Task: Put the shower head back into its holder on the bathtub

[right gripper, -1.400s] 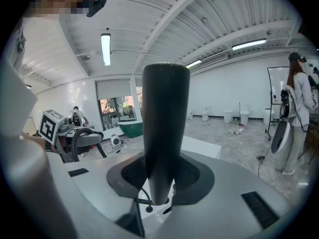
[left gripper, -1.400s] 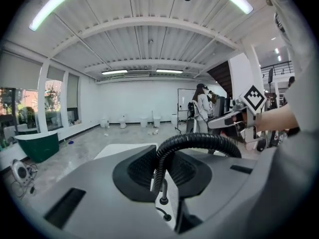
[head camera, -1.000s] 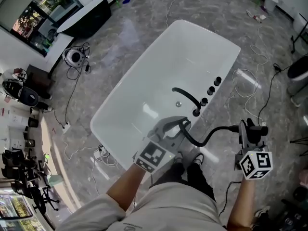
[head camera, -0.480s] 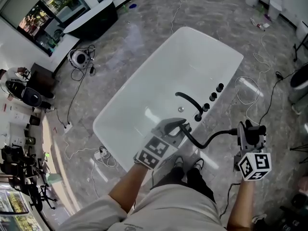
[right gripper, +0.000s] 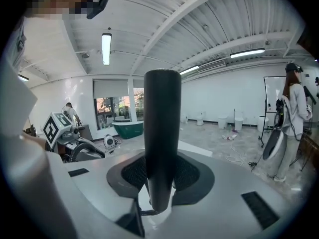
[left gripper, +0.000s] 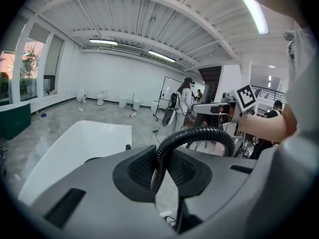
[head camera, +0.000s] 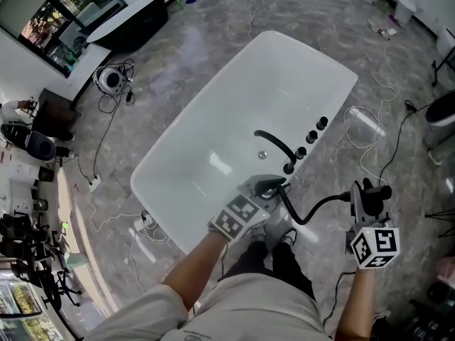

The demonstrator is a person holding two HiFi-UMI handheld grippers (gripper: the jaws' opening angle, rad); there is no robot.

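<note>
The white bathtub (head camera: pixel 213 130) lies below me, with a curved black spout (head camera: pixel 274 144) and a row of black fittings (head camera: pixel 306 142) on its near right rim. A black ribbed hose (head camera: pixel 313 206) runs from the rim to the black shower head (head camera: pixel 384 190). My left gripper (head camera: pixel 270 185) is shut on the hose (left gripper: pixel 158 166) just above the rim near the fittings. To the right, off the tub, my right gripper (head camera: pixel 370 190) is shut on the shower head's smooth handle (right gripper: pixel 162 133), which stands upright between the jaws. I cannot make out the holder itself.
White cables (head camera: pixel 366 130) trail over the grey marble floor to the right of the tub. A dark green tub (head camera: pixel 124 27) and a small round machine (head camera: pixel 109 82) stand at the far left. A person (right gripper: pixel 295 118) stands beyond the tub.
My left gripper has sunk toward the tub's near rim with the hose in it and rolled a little. The right gripper has stayed where it was.
</note>
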